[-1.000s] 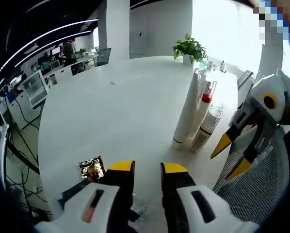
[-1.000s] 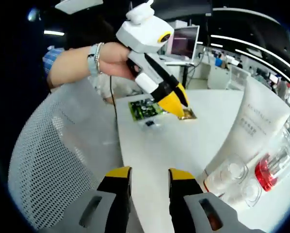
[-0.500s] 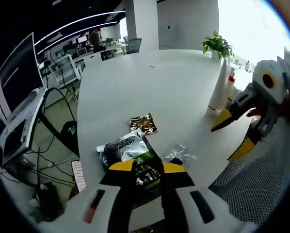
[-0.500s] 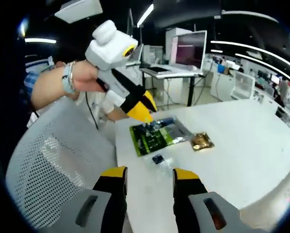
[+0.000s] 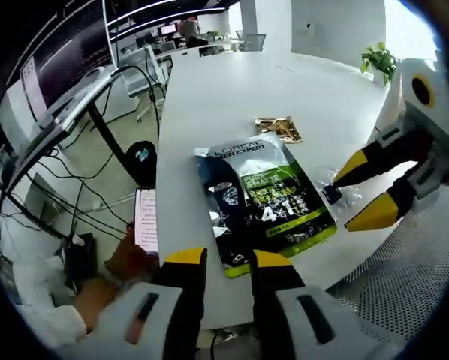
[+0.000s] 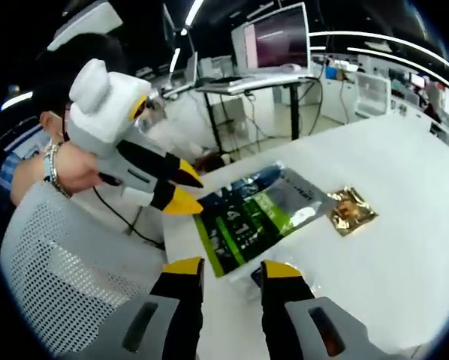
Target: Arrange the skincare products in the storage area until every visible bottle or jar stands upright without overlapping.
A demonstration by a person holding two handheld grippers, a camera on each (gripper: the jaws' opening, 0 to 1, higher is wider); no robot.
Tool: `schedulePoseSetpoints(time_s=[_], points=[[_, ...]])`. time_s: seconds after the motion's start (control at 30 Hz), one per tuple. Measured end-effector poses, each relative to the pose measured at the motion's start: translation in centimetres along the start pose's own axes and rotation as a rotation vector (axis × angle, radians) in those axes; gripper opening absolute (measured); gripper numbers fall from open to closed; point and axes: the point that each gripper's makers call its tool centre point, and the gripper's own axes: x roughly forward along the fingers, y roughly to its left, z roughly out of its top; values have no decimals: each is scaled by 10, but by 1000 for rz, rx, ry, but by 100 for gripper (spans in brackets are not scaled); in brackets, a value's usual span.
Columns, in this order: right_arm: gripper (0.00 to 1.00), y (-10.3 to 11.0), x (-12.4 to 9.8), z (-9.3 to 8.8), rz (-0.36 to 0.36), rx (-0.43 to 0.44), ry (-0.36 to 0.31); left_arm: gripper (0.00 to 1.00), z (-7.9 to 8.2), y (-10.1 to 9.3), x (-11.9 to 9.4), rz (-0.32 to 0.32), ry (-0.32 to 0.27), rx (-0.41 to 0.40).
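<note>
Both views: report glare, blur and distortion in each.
Left gripper view: window glare washes out the top right by the plant; fisheye bends the table edge; the sachet print is readable, sharp. Right gripper view: the monitor and ceiling strips are blown out; the left gripper is slightly soft; the gold packet shines.

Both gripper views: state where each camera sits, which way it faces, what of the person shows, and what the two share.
Left gripper view: rides the left gripper, looking along its jaws over the table edge at the green packet; the right gripper enters from the right.
Right gripper view: rides the right gripper, facing the packet from the opposite side; the left gripper and the hand holding it show.
Shared: packet, gold sachet, table.
</note>
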Motion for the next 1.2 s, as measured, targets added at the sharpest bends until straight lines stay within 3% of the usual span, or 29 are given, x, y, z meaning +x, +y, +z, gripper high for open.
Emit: schedulePoseSetpoints(time_s=[0.17, 0.33, 0.5, 0.67, 0.83, 0.93, 1.13, 1.2], points=[[20, -3, 8, -3, -21, 52, 14, 17, 0, -4, 5, -52, -7, -60], [17, 1, 14, -1, -44, 24, 23, 14, 0, -4, 5, -67, -23, -16], [15, 6, 20, 4, -18, 105, -22, 11, 0, -5, 5, -95, -78, -22], [8, 6, 18, -1, -21, 150, 2, 11, 0, -6, 5, -125, -119, -60], [0, 5, 14, -2, -18, 294, 0, 7, -3, -7, 2, -157, -132, -149], [0, 1, 12, -3, -24, 307, 4, 0, -9, -9, -3, -172, -120, -178], [0, 2, 11, -12, -21, 319, 41, 0, -13, -16, -10, -253, -129, -289], [0, 3, 11, -12, -15, 318, 43, 0, -15, -15, -11, -252, -136, -306]])
